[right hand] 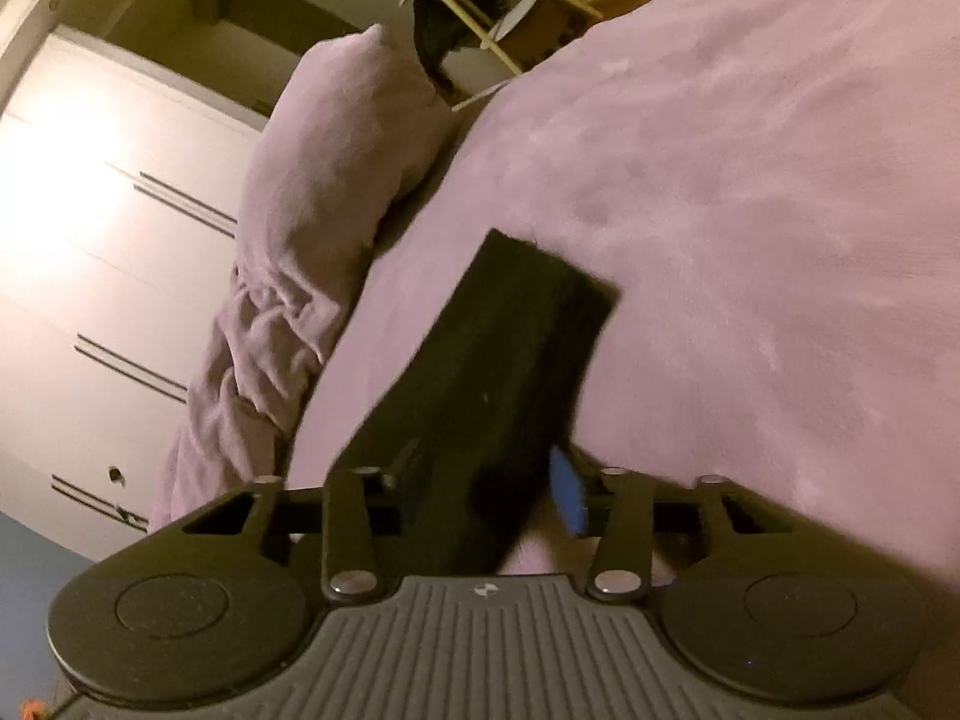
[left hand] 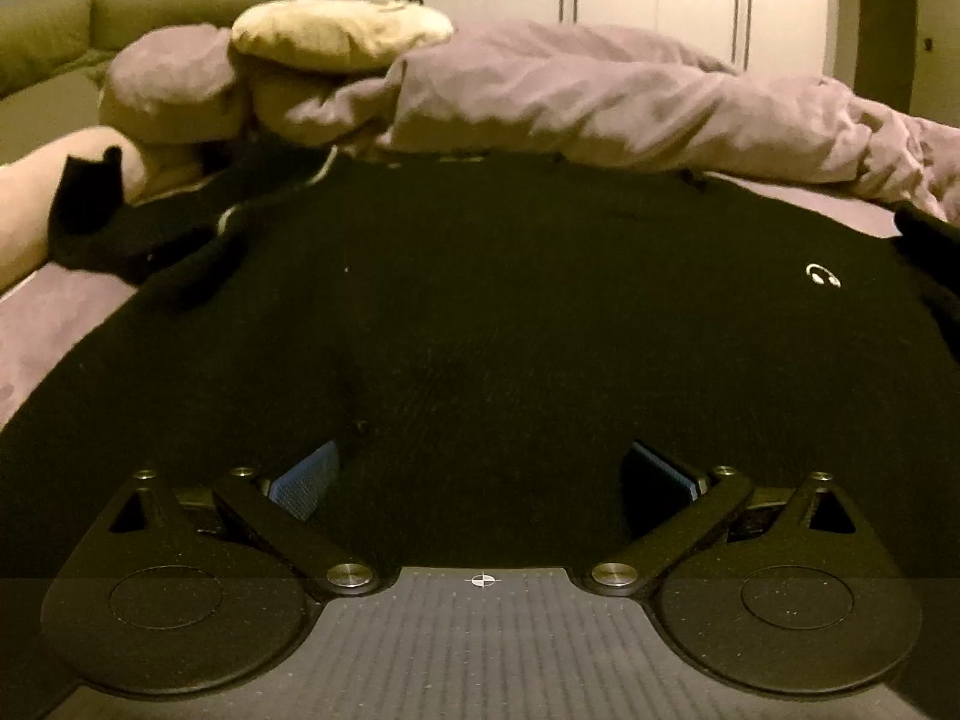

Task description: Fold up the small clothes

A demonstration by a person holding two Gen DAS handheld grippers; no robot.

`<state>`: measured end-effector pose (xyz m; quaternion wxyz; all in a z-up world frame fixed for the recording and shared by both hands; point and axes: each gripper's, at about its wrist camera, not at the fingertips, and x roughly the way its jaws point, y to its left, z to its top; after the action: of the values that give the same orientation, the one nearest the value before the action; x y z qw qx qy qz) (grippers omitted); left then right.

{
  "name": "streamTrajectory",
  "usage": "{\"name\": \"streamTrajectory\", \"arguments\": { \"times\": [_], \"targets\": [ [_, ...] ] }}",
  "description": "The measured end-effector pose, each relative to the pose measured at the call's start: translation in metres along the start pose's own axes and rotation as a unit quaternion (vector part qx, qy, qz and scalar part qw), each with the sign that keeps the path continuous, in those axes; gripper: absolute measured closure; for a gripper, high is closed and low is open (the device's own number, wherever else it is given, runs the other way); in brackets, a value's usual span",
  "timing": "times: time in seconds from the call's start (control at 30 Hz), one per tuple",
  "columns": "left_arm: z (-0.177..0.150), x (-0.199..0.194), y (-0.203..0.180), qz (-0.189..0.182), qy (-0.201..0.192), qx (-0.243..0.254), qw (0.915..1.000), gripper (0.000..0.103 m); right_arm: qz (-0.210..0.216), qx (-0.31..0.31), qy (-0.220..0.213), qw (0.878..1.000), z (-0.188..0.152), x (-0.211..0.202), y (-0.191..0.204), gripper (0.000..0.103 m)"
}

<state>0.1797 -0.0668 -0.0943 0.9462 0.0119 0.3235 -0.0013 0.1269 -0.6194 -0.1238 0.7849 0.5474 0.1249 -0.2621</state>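
Observation:
A black sweater (left hand: 480,312) with a small white headphone logo (left hand: 822,275) lies spread on the purple bed sheet (left hand: 54,324). My left gripper (left hand: 480,474) is wide open, low over the sweater's near edge, with blue pads (left hand: 306,474) showing on both sides. My right gripper (right hand: 480,480) is shut on a black sleeve (right hand: 510,360) of the sweater; the cuff end hangs loose over the purple sheet (right hand: 750,210). One blue pad (right hand: 569,495) shows beside the sleeve.
A crumpled purple duvet (left hand: 600,96) and cream pillows (left hand: 336,39) lie behind the sweater. A white wardrobe (right hand: 90,228) stands beside the bed. A purple pillow (right hand: 342,138) lies at the bed's edge. A small wooden shelf (right hand: 480,12) stands beyond.

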Motion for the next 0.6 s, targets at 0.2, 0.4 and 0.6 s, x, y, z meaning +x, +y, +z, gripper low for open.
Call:
{"name": "streamTrajectory", "arguments": {
  "times": [0.2, 0.4, 0.6],
  "targets": [
    [0.003, 0.002, 0.006, -0.017, 0.011, -0.013, 0.9997, 0.000, -0.034, -0.038, -0.008, 0.999, 0.006, 0.004, 0.021, 0.092],
    [0.009, -0.007, 0.016, -0.034, 0.034, 0.001, 0.9988, 0.000, 0.018, -0.229, -0.060, 0.971, -0.022, -0.037, 0.140, 0.093],
    [0.013, -0.032, 0.065, -0.040, 0.040, -0.056, 0.9968, 0.000, 0.168, -0.371, -0.024, 0.913, -0.129, -0.064, 0.280, 0.093]
  ]
}}
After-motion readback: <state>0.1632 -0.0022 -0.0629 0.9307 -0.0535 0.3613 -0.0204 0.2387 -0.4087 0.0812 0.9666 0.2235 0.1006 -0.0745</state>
